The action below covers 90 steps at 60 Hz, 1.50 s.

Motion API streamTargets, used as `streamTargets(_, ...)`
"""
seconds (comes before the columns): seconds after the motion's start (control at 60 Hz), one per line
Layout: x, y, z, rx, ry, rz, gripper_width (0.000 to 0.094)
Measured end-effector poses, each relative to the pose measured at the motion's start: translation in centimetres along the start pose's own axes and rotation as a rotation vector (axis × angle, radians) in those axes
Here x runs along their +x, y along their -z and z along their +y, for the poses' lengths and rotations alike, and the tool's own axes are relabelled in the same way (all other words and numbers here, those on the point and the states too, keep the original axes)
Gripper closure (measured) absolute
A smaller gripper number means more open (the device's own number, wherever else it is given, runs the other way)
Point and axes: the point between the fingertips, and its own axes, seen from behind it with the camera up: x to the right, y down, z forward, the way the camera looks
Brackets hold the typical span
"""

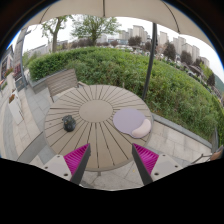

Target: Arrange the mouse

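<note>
Mouse (69,123) dark, rounded, on slatted round wooden table (95,110), pale mousepad (131,122) nearby, fingers (113,158) spread, empty.

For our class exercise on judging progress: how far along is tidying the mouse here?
Done: nothing visible yet. The mouse lies untouched near the round table's edge, apart from the white pad opposite. In hand: the gripper hangs open and empty, short of the table. Left: reaching, gripping and placing the mouse.
</note>
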Motion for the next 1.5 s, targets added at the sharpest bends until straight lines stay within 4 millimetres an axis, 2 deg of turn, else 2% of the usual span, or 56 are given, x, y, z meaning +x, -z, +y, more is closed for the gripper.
streamTargets(0.1,-1.5,-0.5,-0.1,-0.005,0.009,-0.027,0.0079)
streamTargets(0.4,-14.1,-4.2,-1.0,-0.040,0.057,-0.099,0.0081)
streamTargets(0.583,-20.0,-6.0,-1.7,-0.035,0.043,-0.117,0.0080)
streamTargets(0.683,-22.4,-7.6,-2.0,-0.011,0.018,-0.128,0.0078)
streamTargets(0.9,-25.0,-14.0,-1.6,-0.001,0.005,-0.086,0.0078)
streamTargets(1.05,-25.6,-18.0,-1.8,-0.005,-0.010,-0.077,0.0075)
streamTargets(1.067,-25.8,-19.0,-2.0,-0.005,-0.011,-0.076,0.0075)
streamTargets(1.25,-25.9,-23.4,-2.8,-0.010,-0.006,-0.078,0.0076)
streamTargets(1.5,-25.4,-29.1,-2.4,-0.059,-0.014,-0.055,0.0076)
